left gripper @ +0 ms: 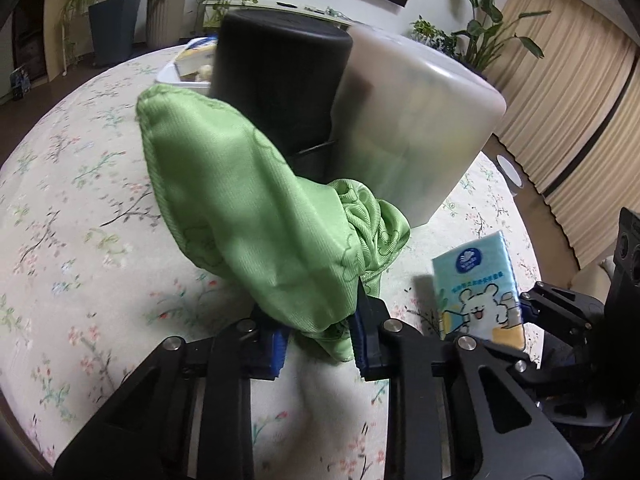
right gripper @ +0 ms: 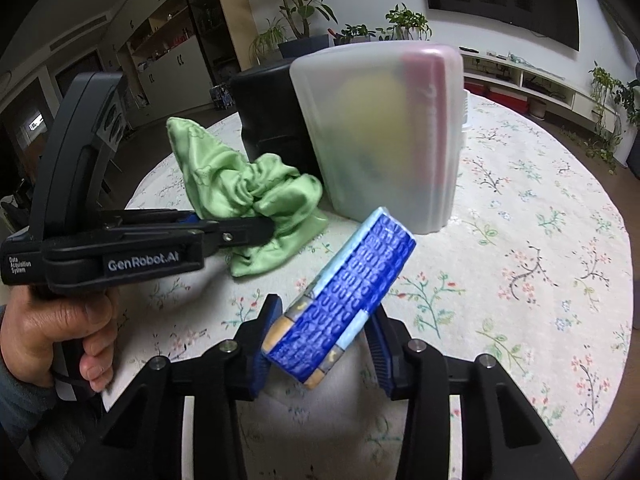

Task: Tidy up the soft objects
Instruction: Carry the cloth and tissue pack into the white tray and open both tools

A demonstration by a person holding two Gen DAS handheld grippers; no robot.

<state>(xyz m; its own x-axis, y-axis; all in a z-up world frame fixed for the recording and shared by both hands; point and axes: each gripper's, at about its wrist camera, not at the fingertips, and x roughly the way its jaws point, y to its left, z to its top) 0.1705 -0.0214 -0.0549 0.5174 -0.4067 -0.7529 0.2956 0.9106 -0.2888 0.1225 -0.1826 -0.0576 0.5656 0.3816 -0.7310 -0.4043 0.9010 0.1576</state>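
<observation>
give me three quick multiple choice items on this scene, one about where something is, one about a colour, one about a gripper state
1. Where is the translucent box relative to the black container?
A. right beside it, on the table
B. stacked on top of it
C. on the floor

2. What colour is the cloth?
A. red
B. green
C. white

3. What is the right gripper doing?
A. hanging open and empty
B. shut on the cloth
C. shut on the tissue pack

Answers:
1. A, the translucent box stands against the black container on the floral tablecloth.
2. B, the cloth in the left gripper is green.
3. C, the right gripper clamps the tissue pack between its pads.
</observation>
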